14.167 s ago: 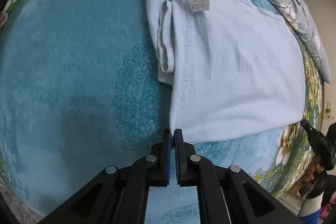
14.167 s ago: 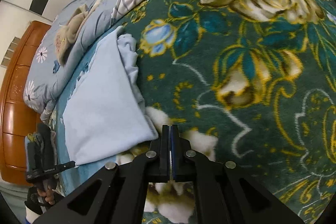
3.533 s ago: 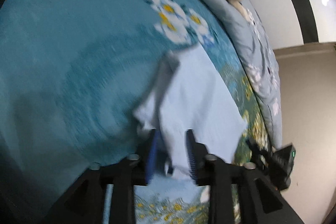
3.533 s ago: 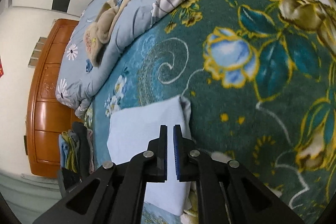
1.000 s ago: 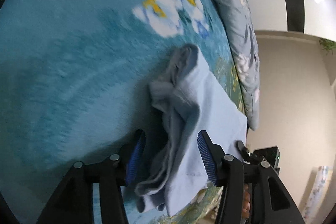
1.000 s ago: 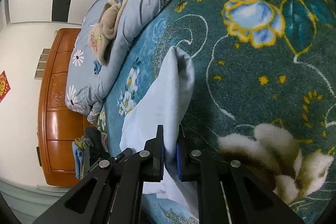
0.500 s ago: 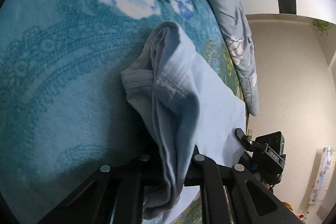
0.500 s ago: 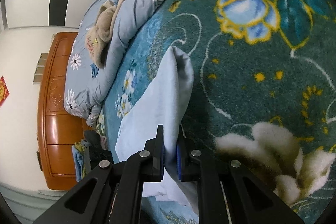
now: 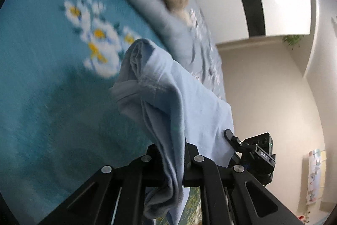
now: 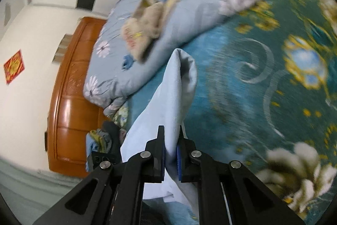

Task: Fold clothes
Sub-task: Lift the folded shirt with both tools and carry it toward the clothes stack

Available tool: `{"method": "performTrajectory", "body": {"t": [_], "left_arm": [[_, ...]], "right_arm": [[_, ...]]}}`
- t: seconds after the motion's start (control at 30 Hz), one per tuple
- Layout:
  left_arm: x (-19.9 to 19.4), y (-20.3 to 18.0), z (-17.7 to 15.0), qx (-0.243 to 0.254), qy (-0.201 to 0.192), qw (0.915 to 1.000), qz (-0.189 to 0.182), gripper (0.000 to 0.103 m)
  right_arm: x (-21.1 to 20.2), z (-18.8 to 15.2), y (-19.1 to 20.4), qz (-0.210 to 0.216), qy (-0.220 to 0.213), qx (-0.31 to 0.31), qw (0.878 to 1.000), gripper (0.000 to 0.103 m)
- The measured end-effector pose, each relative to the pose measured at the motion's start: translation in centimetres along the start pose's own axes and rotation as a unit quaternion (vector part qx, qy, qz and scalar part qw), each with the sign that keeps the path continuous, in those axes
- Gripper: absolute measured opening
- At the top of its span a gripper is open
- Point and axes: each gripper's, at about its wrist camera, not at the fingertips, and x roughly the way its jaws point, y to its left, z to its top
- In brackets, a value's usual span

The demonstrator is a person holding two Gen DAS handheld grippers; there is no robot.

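The pale blue folded cotton garment [image 9: 177, 98] is lifted off the bed, stretched between the two tools above the teal plush blanket with white and yellow flowers [image 9: 42, 77]. The left tool [image 9: 173, 153] has its black fingers pressed close on a thick bunch of the cloth, folds spilling down below the grip. The right tool [image 10: 170, 153], with blue pads on its fingers, is clamped on the other edge of the same garment [image 10: 168, 98], which rises in a narrow fold ahead of it. Behind lies a grey flowered quilt [image 10: 189, 3] with a beige plush toy [image 10: 145, 20] on it, and an orange-brown wooden headboard [image 10: 69, 98] stands beyond.
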Motion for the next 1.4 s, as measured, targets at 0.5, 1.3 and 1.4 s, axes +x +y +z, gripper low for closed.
{"method": "performTrajectory", "body": {"t": [0.5, 1.3, 1.4], "left_arm": [[-26.8, -0.6, 6.5, 0.021, -0.221, 0.9730, 0.064, 0.010], [-55.2, 13.1, 9.3, -0.054, -0.392, 0.9065, 0.149, 0.010], [-55.0, 15.4, 9.3, -0.060, -0.393, 0.9041, 0.156, 0.010]], "right_arm": [[18.1, 1.4, 27.8, 0.102, 0.131, -0.191, 0.967, 0.008], [49.3, -13.1, 52.8, 0.127, 0.324, -0.338, 0.874, 0.008], [52.0, -13.6, 52.0, 0.118, 0.335, -0.340, 0.871, 0.008]]}}
